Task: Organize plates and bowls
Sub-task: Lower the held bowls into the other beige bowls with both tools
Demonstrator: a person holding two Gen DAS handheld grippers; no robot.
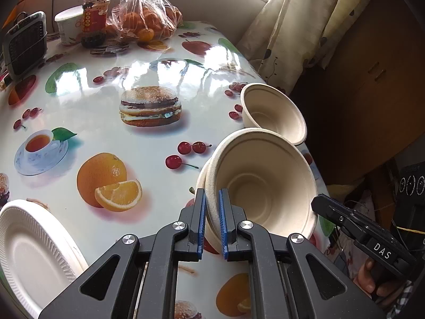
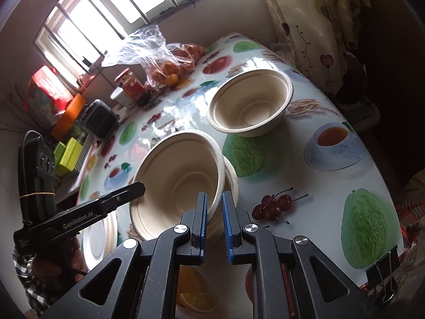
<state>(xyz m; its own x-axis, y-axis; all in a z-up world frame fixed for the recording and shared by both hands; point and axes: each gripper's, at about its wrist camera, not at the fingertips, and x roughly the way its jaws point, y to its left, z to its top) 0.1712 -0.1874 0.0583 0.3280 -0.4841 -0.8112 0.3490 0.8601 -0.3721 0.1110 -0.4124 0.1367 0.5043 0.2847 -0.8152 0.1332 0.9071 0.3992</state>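
so my left gripper (image 1: 211, 219) and right gripper (image 2: 214, 223) each have fingers pinching opposite rim sides of the tilted top bowl (image 1: 261, 183), half-nested in another on the bench (image 1: 111, 122), lone bowl (image 2: 249, 103) just beyond.

Bowls (image 1: 261, 183) (image 2: 183, 175) look like matt beige moulded pulp, slightly rough rims. Plate (image 1: 32, 255) white foam-like, ribbed edge. Tablecloth (image 1: 111, 98) glossy plastic w/ fruit print, strong glare. Gripper (image 1: 211, 220) matt black plastic, blue ribbed pads, shiny metal screws. Bag (image 1: 140, 8) clear crinkly plastic. Curtain (image 1: 292, 26) matt cloth.
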